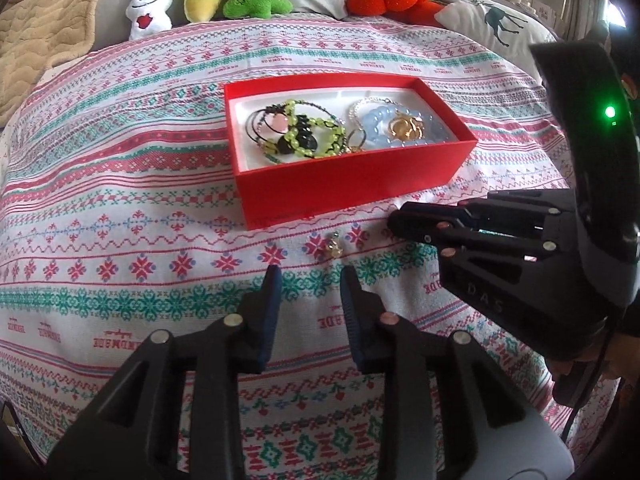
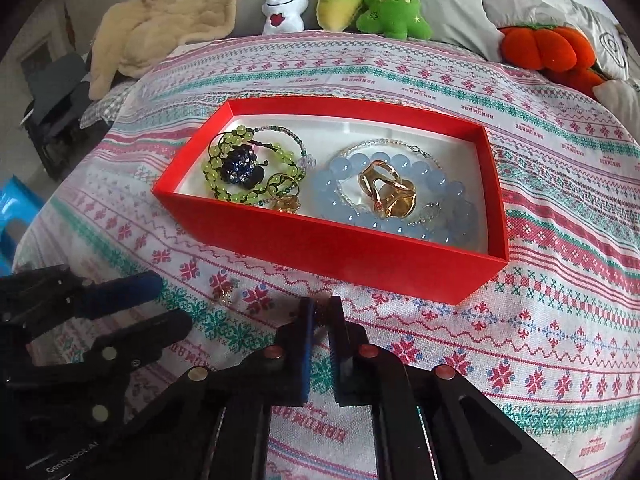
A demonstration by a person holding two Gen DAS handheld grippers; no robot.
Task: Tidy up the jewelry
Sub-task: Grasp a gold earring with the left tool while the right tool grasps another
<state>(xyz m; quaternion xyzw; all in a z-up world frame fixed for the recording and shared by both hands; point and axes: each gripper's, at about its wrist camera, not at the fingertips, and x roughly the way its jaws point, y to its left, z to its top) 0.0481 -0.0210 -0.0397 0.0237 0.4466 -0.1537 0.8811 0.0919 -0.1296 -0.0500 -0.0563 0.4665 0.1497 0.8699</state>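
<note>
my right claw [image 2: 319, 314] is pinched nearly closed on what looks like a small trinket on the bed, just before the red box [image 2: 340, 252]. my left claw [image 1: 308, 280] hangs open near a gold earring [image 1: 333, 243]. next, i judge, lift into the box.

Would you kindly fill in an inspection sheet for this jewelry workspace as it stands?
Surface: patterned cloth.
Job's things: red box holding green bead bracelet, blue bead bracelet and gold ring; small gold piece loose on the cloth.
Clutter: nothing seen.
Grippers: left gripper open; right gripper nearly shut on something small, unclear.
Cables: nothing seen for certain.
Surroundings: plush toys, pillows, beige blanket.
</note>
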